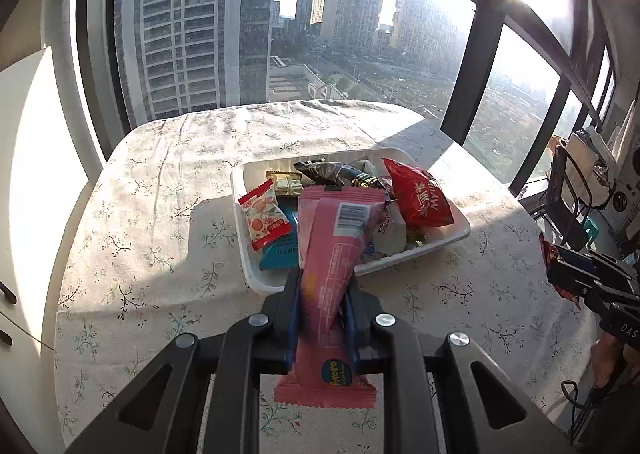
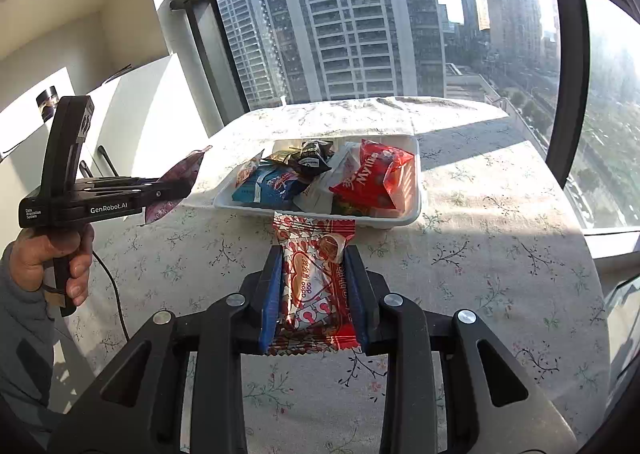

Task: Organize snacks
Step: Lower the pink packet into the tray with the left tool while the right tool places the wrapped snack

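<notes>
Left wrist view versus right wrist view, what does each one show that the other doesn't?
Only the left wrist view shows the pink snack bar's barcode side, clamped in the left tool, plus a loaded rack at right. Only the right wrist view shows the red-and-white heart-print packet face-on in the right tool, and the person's hand. Both show the white tray of snacks, the floral tablecloth and the window.

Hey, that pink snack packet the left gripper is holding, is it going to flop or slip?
The pink packet probably flops: it twists between the left gripper fingers. Its glossy film looks slippery, so it may slide. It seems light, sticking out unsupported.
</notes>
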### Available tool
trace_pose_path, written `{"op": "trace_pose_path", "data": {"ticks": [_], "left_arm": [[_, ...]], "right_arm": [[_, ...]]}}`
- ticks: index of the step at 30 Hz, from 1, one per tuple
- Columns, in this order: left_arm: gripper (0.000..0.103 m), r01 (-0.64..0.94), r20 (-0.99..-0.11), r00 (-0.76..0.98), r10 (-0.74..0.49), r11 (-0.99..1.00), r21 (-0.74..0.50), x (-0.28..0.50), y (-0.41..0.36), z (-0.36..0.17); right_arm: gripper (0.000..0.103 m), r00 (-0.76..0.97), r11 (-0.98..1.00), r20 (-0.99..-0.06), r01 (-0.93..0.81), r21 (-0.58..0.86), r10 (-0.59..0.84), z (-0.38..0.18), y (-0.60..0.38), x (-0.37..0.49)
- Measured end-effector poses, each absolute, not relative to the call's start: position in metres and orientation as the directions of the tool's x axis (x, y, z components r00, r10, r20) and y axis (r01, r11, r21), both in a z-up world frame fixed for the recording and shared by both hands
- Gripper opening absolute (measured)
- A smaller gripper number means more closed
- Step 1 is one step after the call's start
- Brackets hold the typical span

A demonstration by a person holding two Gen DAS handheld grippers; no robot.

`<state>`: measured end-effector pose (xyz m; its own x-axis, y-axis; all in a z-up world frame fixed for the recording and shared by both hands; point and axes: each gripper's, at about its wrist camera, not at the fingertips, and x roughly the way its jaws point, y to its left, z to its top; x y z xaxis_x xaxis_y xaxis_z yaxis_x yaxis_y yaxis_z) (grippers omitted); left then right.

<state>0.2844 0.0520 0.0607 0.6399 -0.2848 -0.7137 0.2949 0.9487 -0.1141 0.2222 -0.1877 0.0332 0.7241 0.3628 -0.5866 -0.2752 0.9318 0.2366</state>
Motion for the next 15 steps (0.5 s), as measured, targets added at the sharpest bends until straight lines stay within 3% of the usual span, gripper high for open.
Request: {"op": "trace_pose_path", "data": {"ticks": [6, 15], "left_arm": [[0.02, 0.25, -0.727, 0.636, -0.259, 0.96, -0.122, 0.345, 0.045, 0.06], [0.021, 0.249, -0.772, 0.591, -0.233, 0.963, -0.101, 0.406, 0.01, 0.036]], "right_arm": [[0.028, 0.71, 0.908, -0.572, -0.26, 0.329, 0.411, 0.054, -0.186, 0.305], [0.028, 0.667, 0.929, -0.652, -0.196, 0.313, 0.36, 0.036, -0.161, 0.418]]}}
